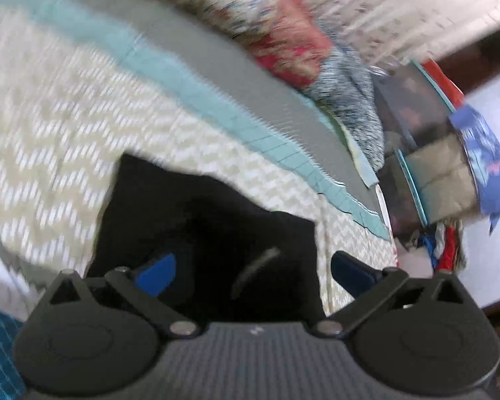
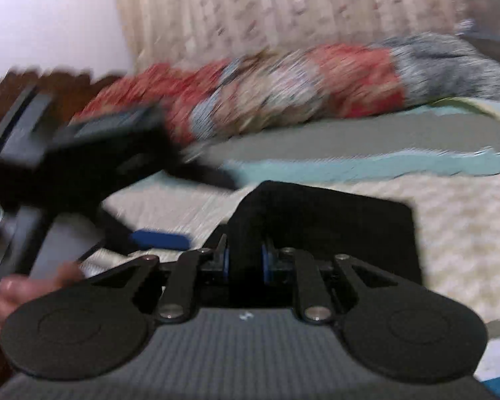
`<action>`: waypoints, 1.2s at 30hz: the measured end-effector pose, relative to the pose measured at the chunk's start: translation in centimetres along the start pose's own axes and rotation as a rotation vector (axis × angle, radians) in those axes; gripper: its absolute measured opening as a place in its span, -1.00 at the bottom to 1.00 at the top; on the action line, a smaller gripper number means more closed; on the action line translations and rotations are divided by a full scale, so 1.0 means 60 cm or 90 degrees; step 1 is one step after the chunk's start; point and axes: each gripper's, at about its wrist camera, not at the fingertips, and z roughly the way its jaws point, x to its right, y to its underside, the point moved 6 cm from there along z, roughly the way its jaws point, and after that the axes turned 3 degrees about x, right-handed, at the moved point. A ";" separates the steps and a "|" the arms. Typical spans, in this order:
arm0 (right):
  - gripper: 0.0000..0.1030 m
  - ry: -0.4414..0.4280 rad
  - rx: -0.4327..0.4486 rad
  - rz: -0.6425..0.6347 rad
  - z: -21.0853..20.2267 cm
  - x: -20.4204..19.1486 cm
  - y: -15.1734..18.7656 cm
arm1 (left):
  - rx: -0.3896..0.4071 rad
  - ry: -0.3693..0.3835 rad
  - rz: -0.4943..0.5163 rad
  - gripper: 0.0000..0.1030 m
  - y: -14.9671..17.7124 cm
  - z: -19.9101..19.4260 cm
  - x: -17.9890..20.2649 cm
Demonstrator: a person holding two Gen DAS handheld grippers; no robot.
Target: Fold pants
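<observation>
The black pants (image 1: 190, 206) lie on the cream zigzag bedspread (image 1: 50, 133), partly folded into a dark block. My left gripper (image 1: 253, 273) hovers over their near end, its blue pads (image 1: 156, 275) spread wide with nothing pressed between them. In the right wrist view, my right gripper (image 2: 246, 260) is shut on a raised fold of the black pants (image 2: 333, 226), and the cloth stands up between its pads. The left gripper's blue fingertip (image 2: 160, 240) and a person's hand (image 2: 16, 296) show at the left of that view. Both views are blurred.
A teal and grey blanket edge (image 1: 183, 76) runs across the bed beyond the pants. Behind it lies a red floral quilt roll (image 2: 283, 86). Stacked clutter and a blue bag (image 1: 476, 153) stand off the bed's right side. A patterned curtain (image 2: 283, 6) hangs at the back.
</observation>
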 end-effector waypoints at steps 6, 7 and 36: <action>-0.62 0.001 -0.014 -0.076 0.002 -0.035 0.016 | -0.031 0.011 -0.067 0.96 0.019 0.036 -0.063; -0.62 0.001 -0.015 -0.084 0.007 -0.032 0.009 | -0.030 0.025 -0.069 0.89 0.017 0.038 -0.060; -0.11 0.005 0.045 -0.036 -0.044 0.035 0.010 | 0.089 -0.047 0.012 0.47 0.021 -0.073 -0.091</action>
